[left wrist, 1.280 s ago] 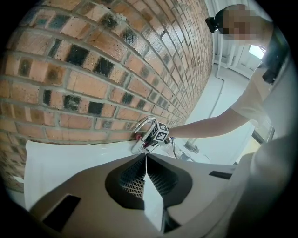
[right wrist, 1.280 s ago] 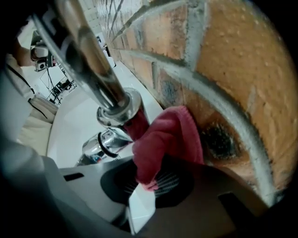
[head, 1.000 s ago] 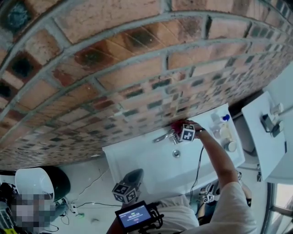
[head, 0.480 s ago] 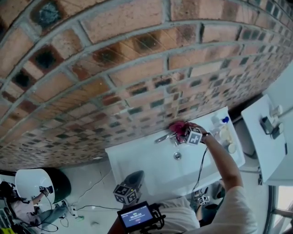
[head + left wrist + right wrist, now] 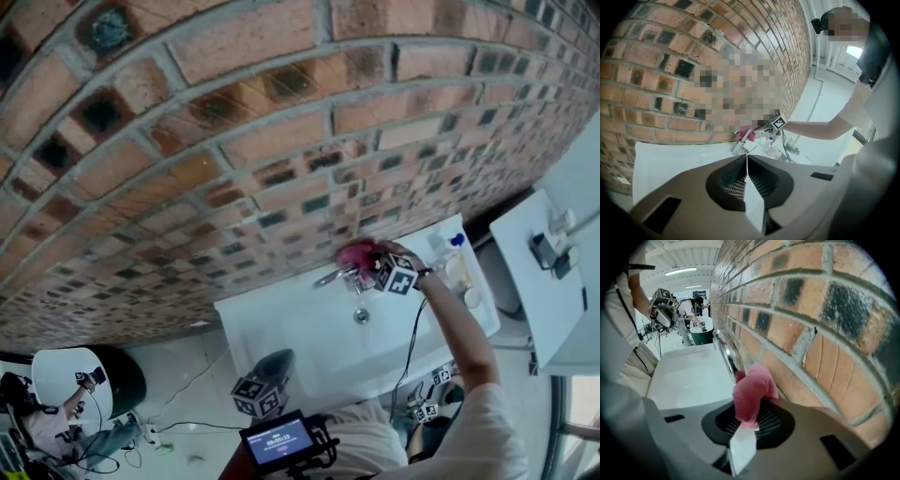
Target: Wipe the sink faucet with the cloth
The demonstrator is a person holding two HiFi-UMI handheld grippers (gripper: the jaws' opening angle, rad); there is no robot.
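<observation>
A chrome faucet (image 5: 336,277) stands at the back rim of a white sink (image 5: 281,328), against a brick wall. My right gripper (image 5: 367,263) is shut on a pink cloth (image 5: 355,253) and holds it against the faucet's base. In the right gripper view the cloth (image 5: 751,394) bulges from the jaws, touching the curved chrome spout (image 5: 725,350). My left gripper (image 5: 261,386) hangs low before the sink's front edge, jaws shut and holding nothing (image 5: 746,157). From there the faucet (image 5: 742,144) and cloth (image 5: 744,134) look small and far.
Bottles (image 5: 457,267) stand on the sink's right end. A drain (image 5: 361,316) sits in the basin below the faucet. The brick wall (image 5: 234,141) rises right behind the faucet. A white cabinet (image 5: 544,281) is at the right, a dark round bin (image 5: 117,375) on the floor at left.
The right gripper with the pink cloth has shifted a little up and left along the faucet base. The left gripper has stayed put.
</observation>
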